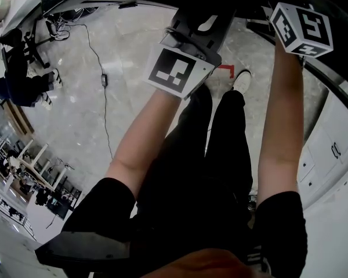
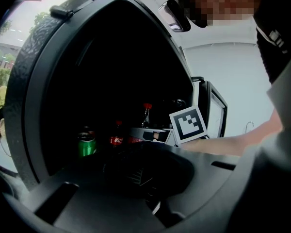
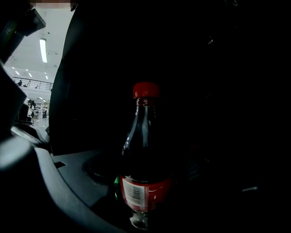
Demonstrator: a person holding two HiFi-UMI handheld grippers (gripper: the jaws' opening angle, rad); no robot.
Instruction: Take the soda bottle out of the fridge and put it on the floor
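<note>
A pale marble floor (image 1: 93, 114) spreads below us, and the dark fridge (image 2: 24, 106) stands open on the far side. Our left claw (image 1: 194, 30) is held up at the fridge's black edge; we cannot tell whether it is clenched or released. Our right claw (image 2: 150, 135) reaches into the fridge from the right, seemingly released with its jaws spread wide, though the dark blurs them. The soda bottle (image 3: 143, 164) stands upright in the fridge just in front of that claw, red cap on top. To its left stand a smaller red-capped bottle (image 2: 117, 139) and, farther left, a green can (image 2: 86, 144).
</note>
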